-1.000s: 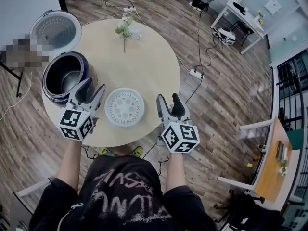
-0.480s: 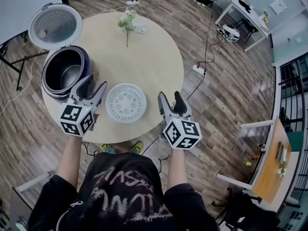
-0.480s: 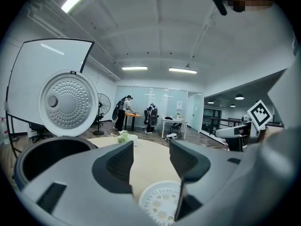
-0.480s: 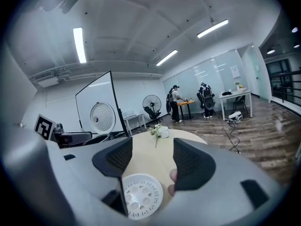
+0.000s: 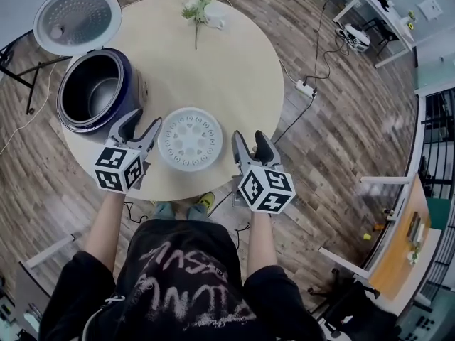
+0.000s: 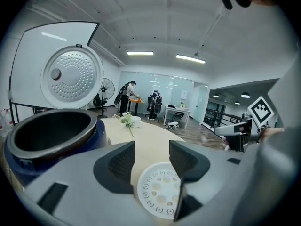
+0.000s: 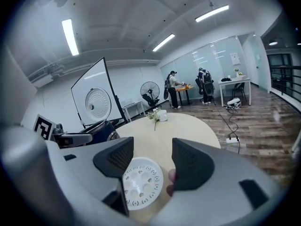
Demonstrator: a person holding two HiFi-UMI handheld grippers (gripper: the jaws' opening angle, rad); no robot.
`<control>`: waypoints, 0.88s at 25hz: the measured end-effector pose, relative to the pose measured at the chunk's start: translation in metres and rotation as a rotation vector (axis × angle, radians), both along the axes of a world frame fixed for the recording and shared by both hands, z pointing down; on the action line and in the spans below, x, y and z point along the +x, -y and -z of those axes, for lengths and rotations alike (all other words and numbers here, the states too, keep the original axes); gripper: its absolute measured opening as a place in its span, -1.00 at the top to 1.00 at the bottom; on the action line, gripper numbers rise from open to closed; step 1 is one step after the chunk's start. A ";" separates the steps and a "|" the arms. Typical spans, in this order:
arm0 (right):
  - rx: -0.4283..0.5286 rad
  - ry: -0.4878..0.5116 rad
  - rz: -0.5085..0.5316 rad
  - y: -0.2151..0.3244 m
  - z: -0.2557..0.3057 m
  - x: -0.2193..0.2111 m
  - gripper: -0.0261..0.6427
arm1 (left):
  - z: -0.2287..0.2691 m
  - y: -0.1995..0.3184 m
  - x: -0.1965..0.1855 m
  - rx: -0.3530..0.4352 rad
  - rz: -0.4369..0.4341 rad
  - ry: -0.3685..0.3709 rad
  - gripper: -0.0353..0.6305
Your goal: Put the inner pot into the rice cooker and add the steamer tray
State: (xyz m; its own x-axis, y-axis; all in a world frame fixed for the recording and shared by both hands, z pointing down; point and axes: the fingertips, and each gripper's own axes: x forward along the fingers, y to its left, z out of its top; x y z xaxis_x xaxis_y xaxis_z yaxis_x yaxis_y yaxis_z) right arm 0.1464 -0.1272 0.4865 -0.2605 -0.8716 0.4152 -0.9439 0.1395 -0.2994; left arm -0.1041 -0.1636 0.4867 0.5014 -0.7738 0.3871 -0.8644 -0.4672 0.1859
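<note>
Behind left gripper (image 6: 151, 150), steamer tray (image 6: 157, 194) partly hidden

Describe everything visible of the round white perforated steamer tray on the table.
The round white perforated steamer tray looks like plastic: a shallow disc with a raised rim, round holes about its middle and small slots near the edge. It lies flat near the person's edge of the round pale wooden table, apart from the open dark blue rice cooker. Only the tabletop touches it.
</note>
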 end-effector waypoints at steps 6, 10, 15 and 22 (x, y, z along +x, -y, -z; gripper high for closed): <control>-0.109 0.006 0.022 -0.002 -0.046 -0.008 0.16 | -0.053 -0.003 -0.005 -0.121 0.025 0.017 0.18; -0.186 0.016 0.038 -0.002 -0.079 -0.013 0.16 | -0.087 -0.005 -0.007 -0.195 0.038 0.025 0.20; -0.271 0.021 0.062 0.000 -0.121 -0.025 0.17 | -0.132 -0.010 -0.011 -0.285 0.050 0.041 0.22; -0.363 0.036 0.042 -0.008 -0.167 -0.028 0.18 | -0.177 -0.022 -0.007 -0.388 0.053 0.050 0.25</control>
State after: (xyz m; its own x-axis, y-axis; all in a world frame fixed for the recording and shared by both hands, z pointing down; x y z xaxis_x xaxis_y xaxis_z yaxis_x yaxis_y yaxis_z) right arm 0.1183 -0.1188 0.6533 -0.3128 -0.6574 0.6855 -0.9276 0.0564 -0.3693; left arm -0.1110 -0.1421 0.6638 0.4379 -0.5894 0.6788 -0.8978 -0.3251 0.2970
